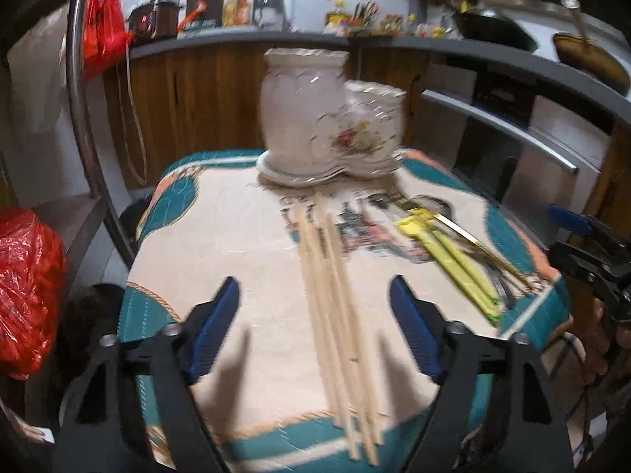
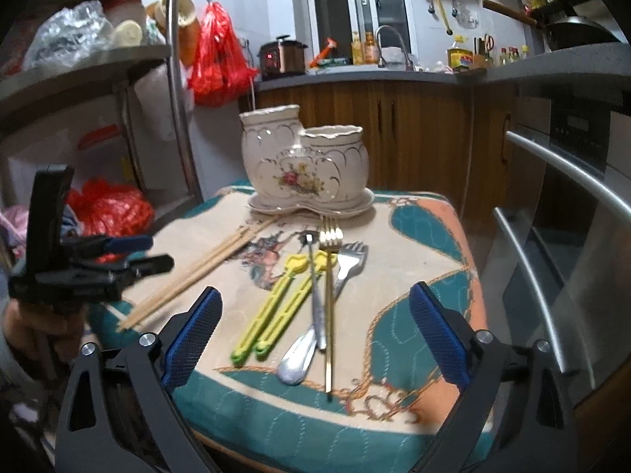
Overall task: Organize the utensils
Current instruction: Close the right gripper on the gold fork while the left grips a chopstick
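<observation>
A white ceramic two-cup utensil holder [image 2: 303,161] [image 1: 315,118] with a flower print stands at the far edge of a quilted stool cover [image 2: 426,244]. Several wooden chopsticks [image 1: 335,295] [image 2: 205,268] lie on the cover. My left gripper [image 1: 315,311] hangs open just above them, its blue pads on either side and apart from them. Two yellow-green utensils [image 2: 276,307], a gold fork [image 2: 328,276], a silver spoon [image 2: 295,358] and a silver fork [image 2: 351,260] lie in front of my right gripper [image 2: 317,323], which is open and holds nothing.
A metal shelf rack [image 2: 177,79] with red plastic bags [image 2: 110,209] stands to the left. A kitchen counter [image 2: 394,75] with wooden cabinets runs behind the stool. Steel drawer handles [image 2: 572,173] are on the right. A person's hand [image 2: 27,315] holds the left gripper.
</observation>
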Demonstrator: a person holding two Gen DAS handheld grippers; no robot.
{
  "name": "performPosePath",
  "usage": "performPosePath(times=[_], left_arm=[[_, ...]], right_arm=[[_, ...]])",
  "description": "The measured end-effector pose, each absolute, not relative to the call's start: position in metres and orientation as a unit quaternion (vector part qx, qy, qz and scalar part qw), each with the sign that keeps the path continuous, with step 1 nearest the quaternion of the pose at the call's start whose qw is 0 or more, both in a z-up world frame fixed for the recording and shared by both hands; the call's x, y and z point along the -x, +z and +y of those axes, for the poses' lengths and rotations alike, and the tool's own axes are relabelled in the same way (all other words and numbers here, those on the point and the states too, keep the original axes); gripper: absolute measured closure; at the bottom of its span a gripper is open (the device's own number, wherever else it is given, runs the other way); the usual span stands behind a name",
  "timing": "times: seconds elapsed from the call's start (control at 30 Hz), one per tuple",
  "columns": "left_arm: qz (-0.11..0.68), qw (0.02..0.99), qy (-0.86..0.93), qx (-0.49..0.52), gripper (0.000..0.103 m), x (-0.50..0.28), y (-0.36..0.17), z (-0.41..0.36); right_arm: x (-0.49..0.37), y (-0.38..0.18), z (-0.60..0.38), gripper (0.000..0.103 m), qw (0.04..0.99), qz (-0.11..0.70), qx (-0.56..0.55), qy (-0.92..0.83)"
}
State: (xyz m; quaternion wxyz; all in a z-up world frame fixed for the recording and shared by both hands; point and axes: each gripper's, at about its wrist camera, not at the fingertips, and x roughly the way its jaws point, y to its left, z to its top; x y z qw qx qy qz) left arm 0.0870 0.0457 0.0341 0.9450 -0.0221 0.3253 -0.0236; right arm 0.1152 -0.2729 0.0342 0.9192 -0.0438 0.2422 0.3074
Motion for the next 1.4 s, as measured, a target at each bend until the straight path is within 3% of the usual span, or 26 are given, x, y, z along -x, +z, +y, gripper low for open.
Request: performPosePath(times=[0.07, 0.13, 0.17, 0.2, 0.47, 0.53, 0.7, 0.83, 0.93, 1.4], left_arm=[[0.355, 0.934, -0.029, 0.027, 0.049, -0.101, 0.031, 0.052], [0.376, 0.926, -0.035, 0.032, 0.054, -0.112, 0.028, 0.056], [0.385, 0.922, -0.037, 0.033, 0.065, -0.118, 0.026, 0.057], [0.394, 0.918, -0.037, 0.032, 0.07, -0.123, 0.025, 0.059], [0.426, 0.903, -0.056, 0.012, 0.072, -0.143, 0.022, 0.051], [0.434, 0.899, -0.058, 0.007, 0.072, -0.148, 0.021, 0.05], [0.443, 0.894, -0.062, -0.004, 0.073, -0.153, 0.02, 0.047], [0.449, 0.892, -0.06, -0.006, 0.081, -0.159, 0.02, 0.049], [0.452, 0.89, -0.054, 0.005, 0.093, -0.161, 0.02, 0.056], [0.461, 0.884, -0.07, 0.027, 0.093, -0.157, 0.024, 0.069]], right_arm=[[-0.121, 0.032, -0.269, 0.011, 0.919, 0.251, 0.06, 0.298], [-0.13, 0.029, -0.267, 0.021, 0.915, 0.268, 0.065, 0.295], [-0.133, 0.028, -0.267, 0.022, 0.913, 0.275, 0.066, 0.293], [-0.137, 0.026, -0.266, 0.027, 0.912, 0.281, 0.068, 0.29], [-0.169, 0.014, -0.257, 0.054, 0.881, 0.351, 0.089, 0.304], [-0.175, 0.01, -0.252, 0.07, 0.87, 0.369, 0.097, 0.313], [-0.185, 0.007, -0.244, 0.094, 0.85, 0.395, 0.095, 0.335], [-0.187, 0.009, -0.243, 0.095, 0.848, 0.399, 0.104, 0.332], [-0.186, 0.013, -0.251, 0.096, 0.854, 0.393, 0.106, 0.323], [-0.186, 0.015, -0.259, 0.102, 0.842, 0.409, 0.158, 0.316]])
